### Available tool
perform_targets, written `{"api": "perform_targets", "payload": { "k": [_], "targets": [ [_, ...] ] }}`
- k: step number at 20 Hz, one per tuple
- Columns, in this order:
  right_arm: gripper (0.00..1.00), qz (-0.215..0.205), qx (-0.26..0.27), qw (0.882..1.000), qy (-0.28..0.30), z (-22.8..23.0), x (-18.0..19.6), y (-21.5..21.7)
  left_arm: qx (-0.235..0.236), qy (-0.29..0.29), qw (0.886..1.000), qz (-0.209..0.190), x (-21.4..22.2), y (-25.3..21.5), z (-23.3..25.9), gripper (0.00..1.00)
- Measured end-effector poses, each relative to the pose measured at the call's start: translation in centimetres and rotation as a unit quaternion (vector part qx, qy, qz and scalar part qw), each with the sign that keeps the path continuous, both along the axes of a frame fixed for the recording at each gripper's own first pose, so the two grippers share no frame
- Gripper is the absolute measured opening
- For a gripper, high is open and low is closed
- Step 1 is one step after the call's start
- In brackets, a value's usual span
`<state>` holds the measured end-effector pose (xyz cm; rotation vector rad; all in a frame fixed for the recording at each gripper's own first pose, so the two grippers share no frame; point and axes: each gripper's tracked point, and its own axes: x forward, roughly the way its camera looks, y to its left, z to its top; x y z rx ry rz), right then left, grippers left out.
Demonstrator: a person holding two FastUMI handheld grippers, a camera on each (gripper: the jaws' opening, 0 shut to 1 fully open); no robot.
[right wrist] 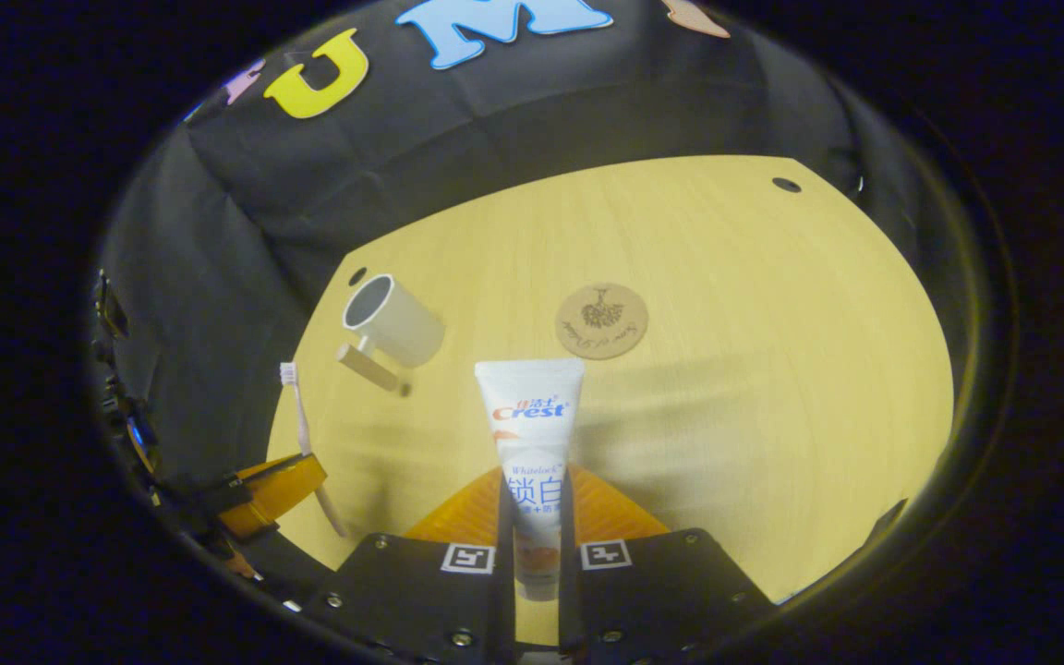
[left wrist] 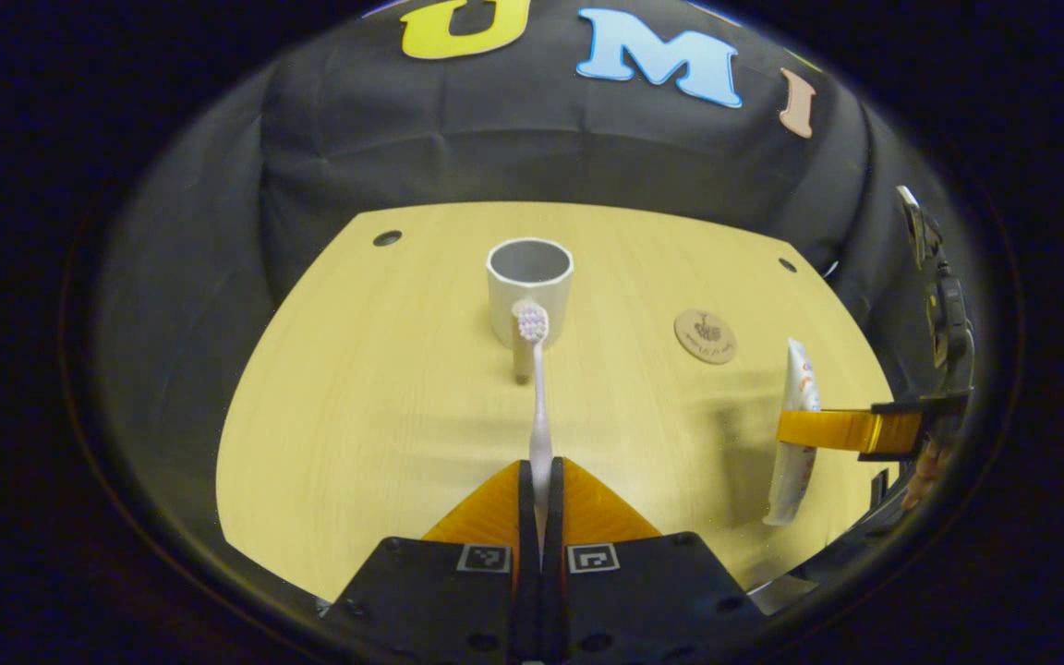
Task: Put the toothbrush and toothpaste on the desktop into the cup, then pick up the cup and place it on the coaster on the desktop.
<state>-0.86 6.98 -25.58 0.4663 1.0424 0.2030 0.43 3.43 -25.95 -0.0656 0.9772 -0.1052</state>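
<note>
In the left gripper view my left gripper (left wrist: 540, 480) is shut on a white toothbrush (left wrist: 538, 397) whose bristle head points at the grey cup (left wrist: 529, 286) standing upright beyond it. In the right gripper view my right gripper (right wrist: 537, 503) is shut on a white toothpaste tube (right wrist: 532, 434), held above the table. The round brown coaster (right wrist: 601, 320) lies just past the tube's far end, and the cup (right wrist: 391, 321) with its handle stands to the left. The left gripper view also shows the right gripper (left wrist: 851, 430) holding the tube (left wrist: 795, 434), and the coaster (left wrist: 705, 335).
The light wooden table (left wrist: 384, 397) has small dark holes near its far corners (left wrist: 387, 237). The black cloth wall rises right behind the far edge. In the right gripper view the left gripper (right wrist: 273, 485) with the toothbrush (right wrist: 306, 443) is at the left.
</note>
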Motion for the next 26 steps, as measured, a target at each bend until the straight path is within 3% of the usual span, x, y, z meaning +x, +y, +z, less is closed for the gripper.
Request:
{"api": "perform_targets", "payload": {
  "k": [4,5,6,12,19,21,22,26],
  "targets": [
    [0.19,0.002,0.007,0.998,-0.066,3.4,2.1,1.5,-0.029,-0.076,0.996,0.022,2.7,1.0,4.3,0.08],
    [0.19,0.002,0.01,0.996,-0.085,4.5,2.8,1.9,-0.032,-0.096,0.994,0.027,3.6,1.6,5.5,0.13],
    [0.19,0.002,0.013,0.994,-0.105,5.5,3.4,2.4,-0.038,-0.117,0.992,0.03,4.4,2.4,7.1,0.08],
    [0.19,-0.002,0.017,0.982,-0.19,10.3,6.0,3.2,-0.064,-0.217,0.973,0.036,11.0,3.7,13.0,0.08],
    [0.19,-0.007,-0.003,0.981,-0.193,10.0,6.7,2.3,-0.104,-0.315,0.942,0.04,19.2,3.2,14.0,0.08],
    [0.19,-0.012,-0.009,0.982,-0.19,9.8,7.0,1.8,-0.104,-0.328,0.938,0.04,21.2,3.1,13.2,0.12],
    [0.19,-0.014,-0.013,0.982,-0.188,9.6,7.1,1.5,-0.104,-0.331,0.937,0.04,21.8,3.0,12.7,0.08],
    [0.19,-0.017,-0.03,0.983,-0.178,8.8,7.1,1.0,-0.097,-0.333,0.937,0.04,24.2,3.3,9.9,0.07]
  ]
}}
